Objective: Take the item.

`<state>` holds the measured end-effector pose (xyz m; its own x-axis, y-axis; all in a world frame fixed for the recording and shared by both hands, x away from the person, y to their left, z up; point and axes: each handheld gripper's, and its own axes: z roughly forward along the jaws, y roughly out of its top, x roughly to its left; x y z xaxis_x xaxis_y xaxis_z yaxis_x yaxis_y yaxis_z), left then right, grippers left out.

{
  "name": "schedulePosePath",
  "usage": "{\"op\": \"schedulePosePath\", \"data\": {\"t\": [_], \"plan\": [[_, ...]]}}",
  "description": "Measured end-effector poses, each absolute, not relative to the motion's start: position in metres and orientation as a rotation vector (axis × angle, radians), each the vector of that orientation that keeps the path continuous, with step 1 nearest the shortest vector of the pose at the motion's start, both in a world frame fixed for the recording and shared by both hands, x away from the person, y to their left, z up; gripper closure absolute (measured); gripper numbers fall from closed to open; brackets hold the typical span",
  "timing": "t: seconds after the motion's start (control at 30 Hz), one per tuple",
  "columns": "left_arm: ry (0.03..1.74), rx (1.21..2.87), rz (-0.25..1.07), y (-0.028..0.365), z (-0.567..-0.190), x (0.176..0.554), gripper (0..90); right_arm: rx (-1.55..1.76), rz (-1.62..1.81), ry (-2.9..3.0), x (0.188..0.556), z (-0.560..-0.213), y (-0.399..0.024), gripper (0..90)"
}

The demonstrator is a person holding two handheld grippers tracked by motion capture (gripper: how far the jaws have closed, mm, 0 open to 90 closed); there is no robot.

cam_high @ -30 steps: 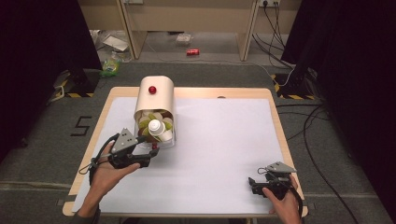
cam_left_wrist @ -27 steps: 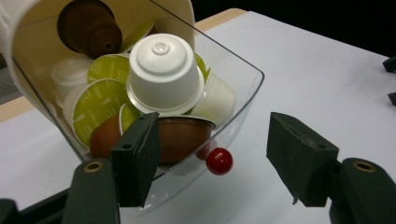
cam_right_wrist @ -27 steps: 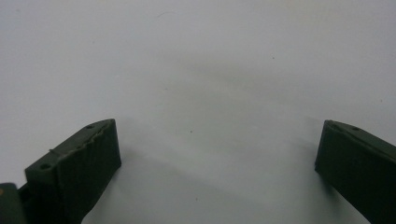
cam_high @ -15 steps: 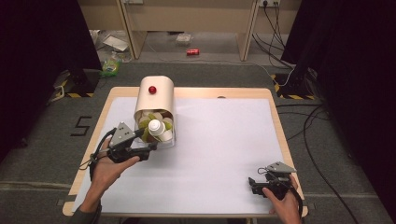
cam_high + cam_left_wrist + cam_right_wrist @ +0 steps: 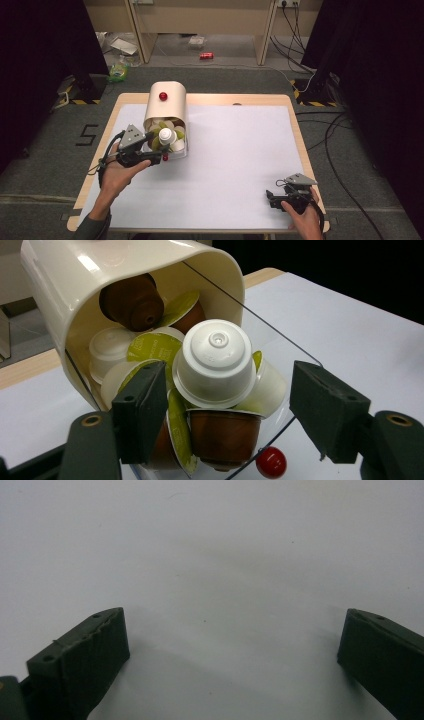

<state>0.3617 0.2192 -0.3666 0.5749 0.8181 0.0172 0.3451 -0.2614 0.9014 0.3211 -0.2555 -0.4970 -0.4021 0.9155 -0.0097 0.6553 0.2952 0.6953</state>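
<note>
The cream box (image 5: 165,107) lies on its side at the far left of the surface (image 5: 240,165), its open mouth turned toward the person, and coffee pods spill out of it. The white pod (image 5: 215,365) sits at the front of that pile, dome end pointing straight back at the left tongs (image 5: 227,407). Those tongs have just been opening; their jaws now stand either side of the pod with a gap on each side, pressing on nothing. Any grab would run straight ahead along the pod's axis, brown pod (image 5: 222,432) just beneath. The right tongs (image 5: 280,196) rest wide open and empty, well apart at the near right corner, so the left hand (image 5: 116,175) is far nearer
</note>
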Motion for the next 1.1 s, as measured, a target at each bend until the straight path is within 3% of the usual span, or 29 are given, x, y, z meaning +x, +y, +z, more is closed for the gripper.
{"op": "schedulePosePath", "data": {"t": [1.1], "plan": [[0.965, 1.879, 0.651, 0.205, -0.370, 0.381, 35.7, 1.407, 0.865, 2.162, 0.321, -0.497, -0.255, 0.4]]}}
